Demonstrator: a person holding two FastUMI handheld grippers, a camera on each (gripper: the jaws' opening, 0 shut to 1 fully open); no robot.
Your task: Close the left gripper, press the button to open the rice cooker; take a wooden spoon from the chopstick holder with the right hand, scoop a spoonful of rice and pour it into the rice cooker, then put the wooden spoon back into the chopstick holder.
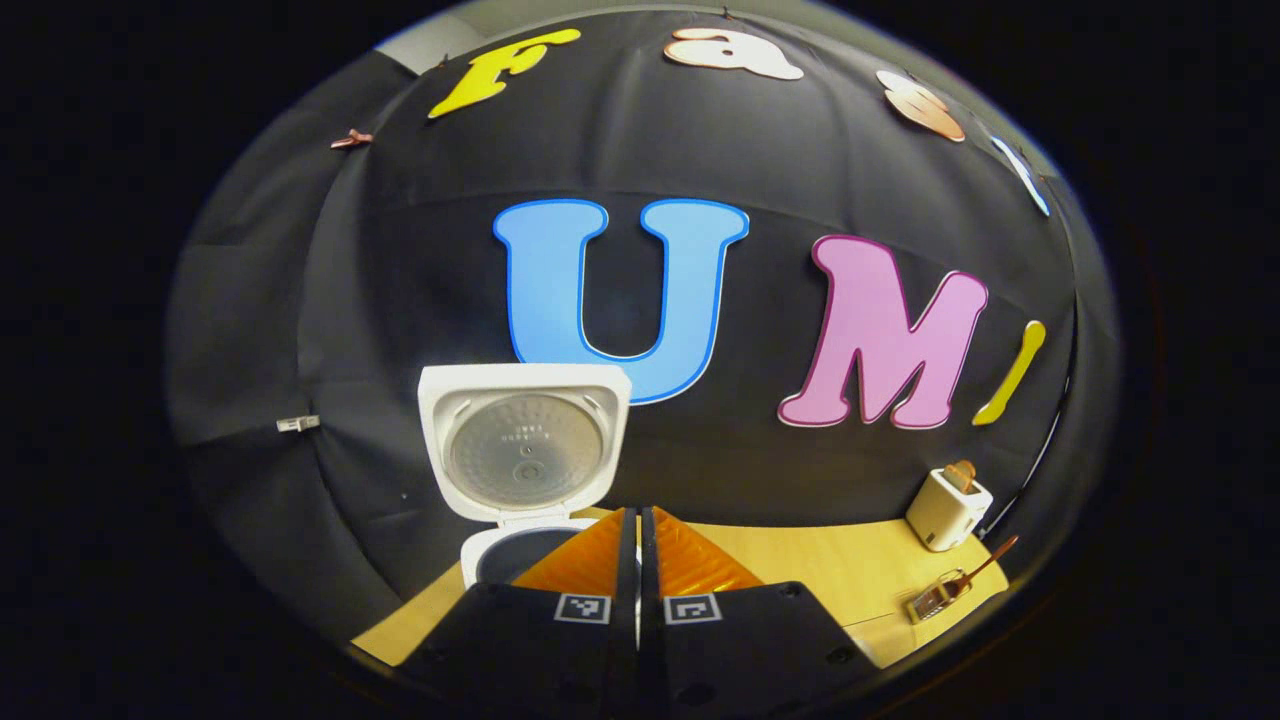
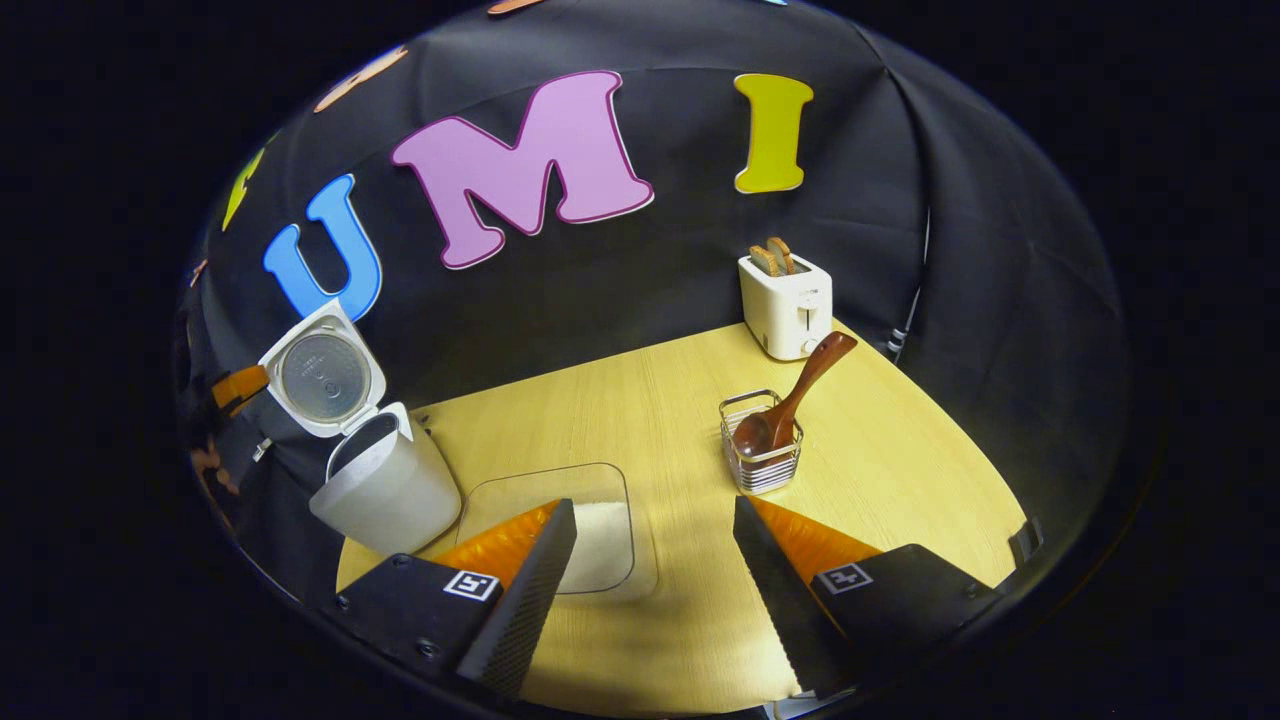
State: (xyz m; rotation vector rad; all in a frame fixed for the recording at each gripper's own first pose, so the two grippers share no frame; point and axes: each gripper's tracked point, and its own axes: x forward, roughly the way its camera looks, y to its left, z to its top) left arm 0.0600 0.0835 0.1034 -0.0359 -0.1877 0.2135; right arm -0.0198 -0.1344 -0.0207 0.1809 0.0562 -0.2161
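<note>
Light wooden surface (image 2: 650, 400) against black cloth wall (image 2: 620, 270); toaster (image 2: 787, 305) at far edge. Left gripper (image 1: 638, 560) fingers clenched, right gripper (image 2: 655, 560) fingers released.

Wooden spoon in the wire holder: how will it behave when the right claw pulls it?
The wooden spoon looks rigid, so it probably won't flex. Its glossy handle may slip. It leans bowl-down in the small chopstick holder, which looks light and could tip or lift.

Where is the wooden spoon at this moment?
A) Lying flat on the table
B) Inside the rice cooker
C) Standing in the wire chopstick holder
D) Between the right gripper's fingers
C: the wooden spoon leans in the chopstick holder, bowl down, while the right gripper is open and empty.
</note>
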